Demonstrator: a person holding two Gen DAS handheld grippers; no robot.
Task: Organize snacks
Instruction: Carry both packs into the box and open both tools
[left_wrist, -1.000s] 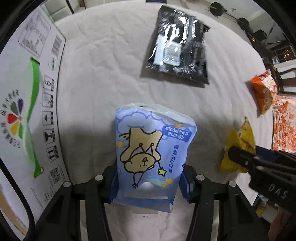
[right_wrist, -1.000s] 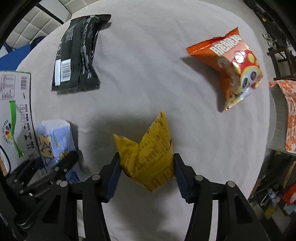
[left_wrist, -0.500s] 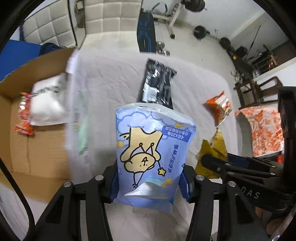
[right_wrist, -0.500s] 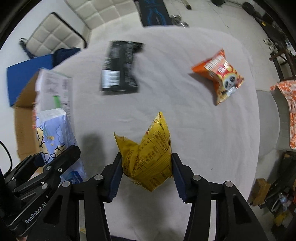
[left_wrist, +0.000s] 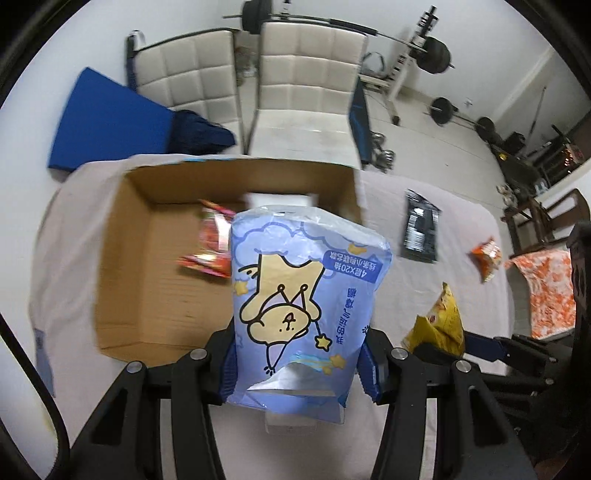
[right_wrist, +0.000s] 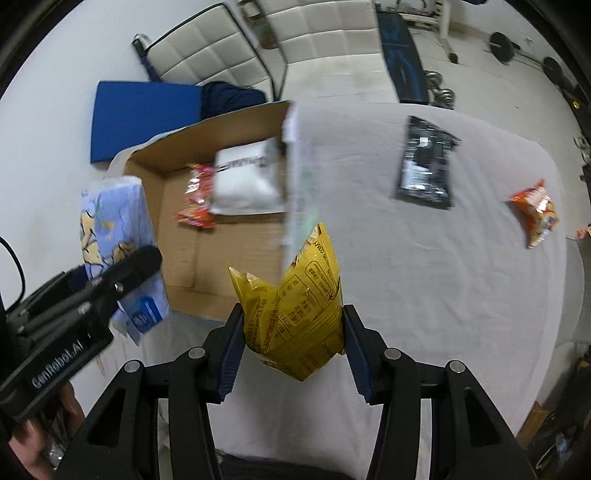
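Note:
My left gripper (left_wrist: 299, 363) is shut on a light-blue cartoon-bear pack (left_wrist: 306, 295), held in the air just right of the open cardboard box (left_wrist: 147, 280). The same blue pack (right_wrist: 114, 229) shows at the left of the right wrist view. My right gripper (right_wrist: 293, 334) is shut on a yellow snack bag (right_wrist: 295, 306), lifted above the table near the box's (right_wrist: 207, 258) right wall. Inside the box lie a red snack packet (right_wrist: 195, 199) and a white packet (right_wrist: 247, 181). A black packet (right_wrist: 424, 162) and an orange bag (right_wrist: 535, 210) lie on the white cloth.
The table is covered with a white cloth (right_wrist: 443, 277). Two padded white chairs (left_wrist: 303, 85) and a blue mat (left_wrist: 107, 122) stand beyond the table. Gym weights (left_wrist: 439, 55) sit on the floor at the back right. An orange patterned cloth (left_wrist: 550, 291) lies at the right.
Both grippers have risen high above the table with their packs and swung left toward the box. The box's inside has come into view.

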